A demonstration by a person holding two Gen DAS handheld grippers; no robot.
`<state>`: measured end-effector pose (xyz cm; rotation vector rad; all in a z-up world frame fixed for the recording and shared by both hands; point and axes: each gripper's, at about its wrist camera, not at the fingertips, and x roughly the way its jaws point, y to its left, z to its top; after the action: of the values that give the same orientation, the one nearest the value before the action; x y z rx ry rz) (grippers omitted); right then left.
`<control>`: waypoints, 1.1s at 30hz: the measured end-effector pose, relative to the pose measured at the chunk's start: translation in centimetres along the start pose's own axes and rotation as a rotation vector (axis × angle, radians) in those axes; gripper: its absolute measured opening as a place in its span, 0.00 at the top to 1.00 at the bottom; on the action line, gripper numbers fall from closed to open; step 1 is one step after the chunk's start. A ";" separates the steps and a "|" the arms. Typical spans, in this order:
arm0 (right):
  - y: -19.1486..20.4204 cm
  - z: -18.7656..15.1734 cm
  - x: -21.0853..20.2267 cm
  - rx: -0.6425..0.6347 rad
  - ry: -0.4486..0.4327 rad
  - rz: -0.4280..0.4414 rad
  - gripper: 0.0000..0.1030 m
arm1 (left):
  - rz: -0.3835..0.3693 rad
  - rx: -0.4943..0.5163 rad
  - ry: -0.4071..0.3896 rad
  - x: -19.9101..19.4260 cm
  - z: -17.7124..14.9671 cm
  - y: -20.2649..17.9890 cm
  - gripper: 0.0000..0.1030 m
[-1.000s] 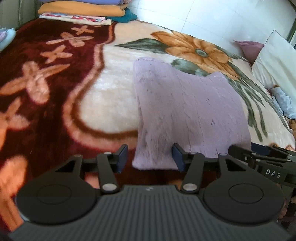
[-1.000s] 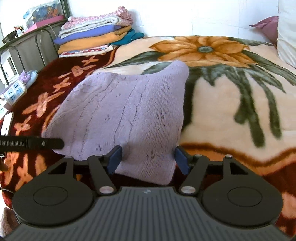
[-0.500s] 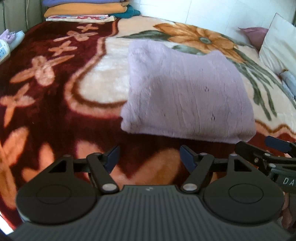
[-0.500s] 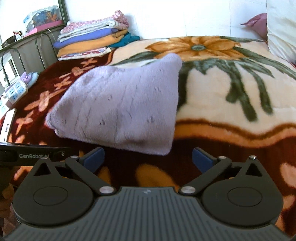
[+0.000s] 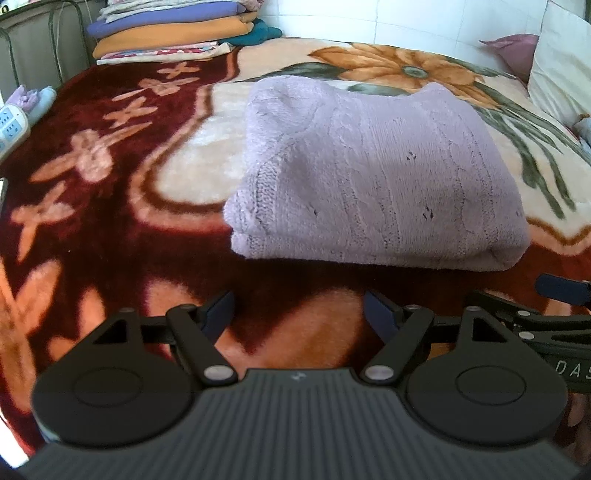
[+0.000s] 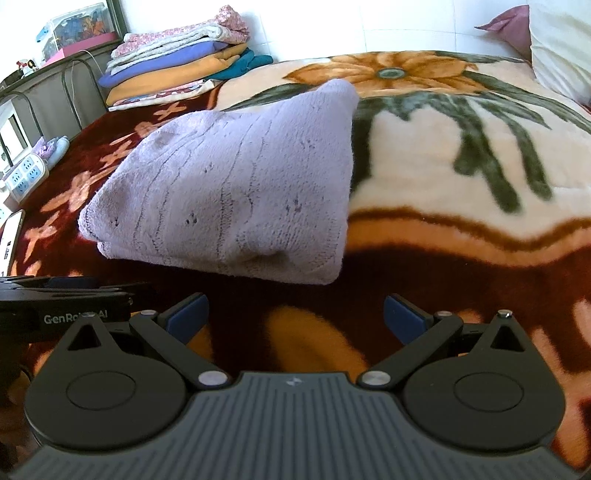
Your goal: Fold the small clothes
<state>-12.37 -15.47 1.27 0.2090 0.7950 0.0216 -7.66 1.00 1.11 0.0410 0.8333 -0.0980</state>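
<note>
In the left wrist view, the folded sweater (image 5: 373,177) is lying on the blanket (image 5: 110,221) that is covering the bed, its near folded edge just ahead of the left gripper (image 5: 299,310). A strip of bare blanket is separating them, and more is spreading out to the left toward a power strip (image 5: 11,125) at the bed's edge. The left gripper is tilting down at the bed, its fingers (image 5: 218,310) spreading wider with nothing between them. The right gripper (image 5: 561,291) is poking in from the right edge. A stack of folded clothes (image 5: 177,33) is sitting at the far corner (against the wall), and a pillow (image 5: 561,62) is leaning at the far right.

In the right wrist view, the sweater (image 6: 236,192) is sitting ahead and to the left, apart from the right gripper (image 6: 295,317), whose fingers (image 6: 404,317) are standing wide apart and empty over dark blanket (image 6: 461,177). The blanket to the right is lying bare. The left gripper (image 6: 70,288) is showing at the left edge, and the stack (image 6: 177,62) is resting by the bed rail.
</note>
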 end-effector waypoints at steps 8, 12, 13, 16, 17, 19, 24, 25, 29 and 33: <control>0.2 0.1 0.0 0.001 0.001 0.007 0.00 | 0.003 -0.017 -0.007 0.0 -0.1 0.0 0.24; 0.2 0.1 0.0 0.000 0.001 0.008 0.00 | -0.005 -0.029 -0.014 -0.1 -0.2 0.2 0.24; 0.3 0.1 -0.1 -0.001 0.000 0.009 0.00 | -0.007 -0.031 -0.015 -0.1 -0.2 0.2 0.24; 0.4 0.1 -0.1 -0.003 -0.001 0.010 0.00 | -0.008 -0.031 -0.015 -0.2 -0.2 0.2 0.24; 0.4 0.1 -0.1 -0.004 -0.002 0.011 0.00 | -0.007 -0.030 -0.015 -0.1 -0.2 0.2 0.23; 0.5 0.2 -0.1 -0.004 -0.002 0.011 0.00 | -0.007 -0.029 -0.014 -0.1 -0.2 0.3 0.24; 0.4 0.2 -0.1 -0.004 -0.003 0.012 0.00 | -0.007 -0.031 -0.014 -0.1 -0.1 0.3 0.24; 0.4 0.2 -0.1 -0.005 -0.003 0.012 0.00 | -0.007 -0.030 -0.013 -0.1 -0.1 0.3 0.24; 0.4 0.2 -0.1 -0.005 -0.003 0.012 0.00 | -0.007 -0.028 -0.013 -0.1 -0.1 0.2 0.24; 0.5 0.2 -0.1 -0.005 -0.004 0.012 0.00 | -0.006 -0.027 -0.013 -0.1 -0.1 0.2 0.24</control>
<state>-12.30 -15.04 1.58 0.2086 0.7900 0.0347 -7.80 1.25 1.09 0.0120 0.8215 -0.0926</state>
